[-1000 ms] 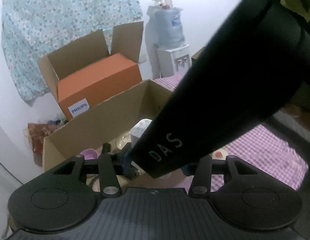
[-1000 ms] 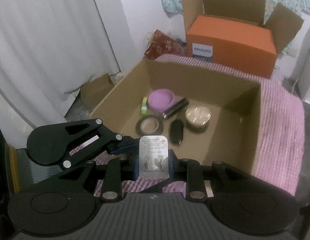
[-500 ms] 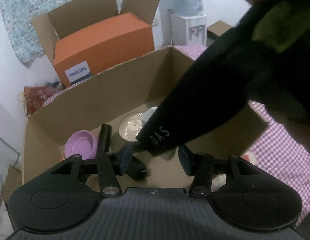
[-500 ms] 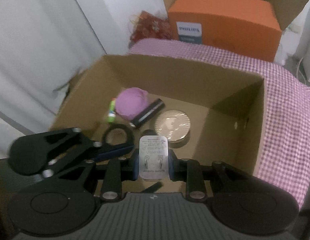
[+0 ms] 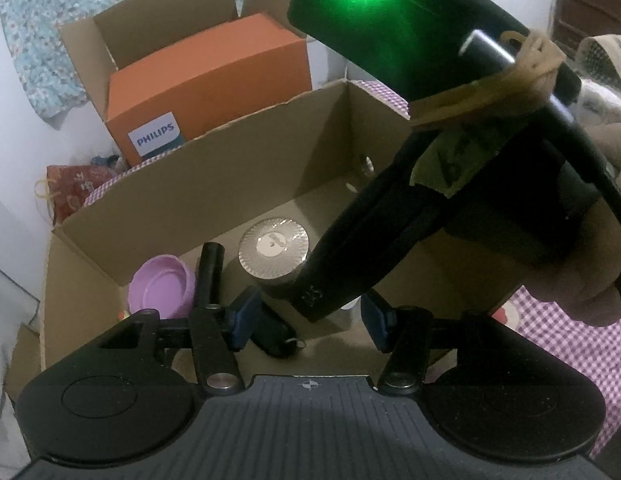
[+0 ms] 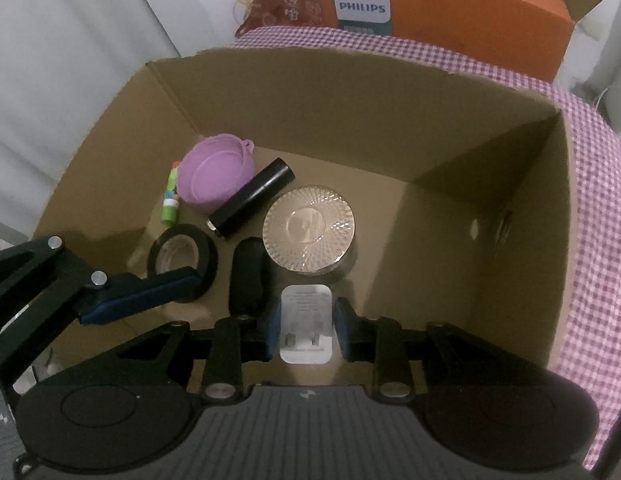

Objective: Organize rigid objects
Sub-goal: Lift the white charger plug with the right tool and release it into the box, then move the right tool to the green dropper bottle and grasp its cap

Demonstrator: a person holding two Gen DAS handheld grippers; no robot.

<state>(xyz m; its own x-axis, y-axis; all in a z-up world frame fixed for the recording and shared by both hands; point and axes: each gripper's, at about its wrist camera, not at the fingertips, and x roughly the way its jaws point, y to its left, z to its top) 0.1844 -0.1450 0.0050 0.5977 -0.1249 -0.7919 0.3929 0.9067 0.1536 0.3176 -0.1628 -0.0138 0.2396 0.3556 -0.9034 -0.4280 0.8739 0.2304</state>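
Over the cardboard box [image 6: 350,120] (on checked purple cloth [image 6: 598,208]), right tool [image 6: 306,330] clamps a white adapter [image 6: 306,328]; left tool [image 5: 306,320] opening, empty.

Both wrist views steeply down into cardboard box [image 6: 318,92]

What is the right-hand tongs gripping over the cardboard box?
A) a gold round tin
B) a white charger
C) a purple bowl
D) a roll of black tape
B: the right tongs pinch the white charger between the blue pads, while bowl, tape and tin lie in the box.
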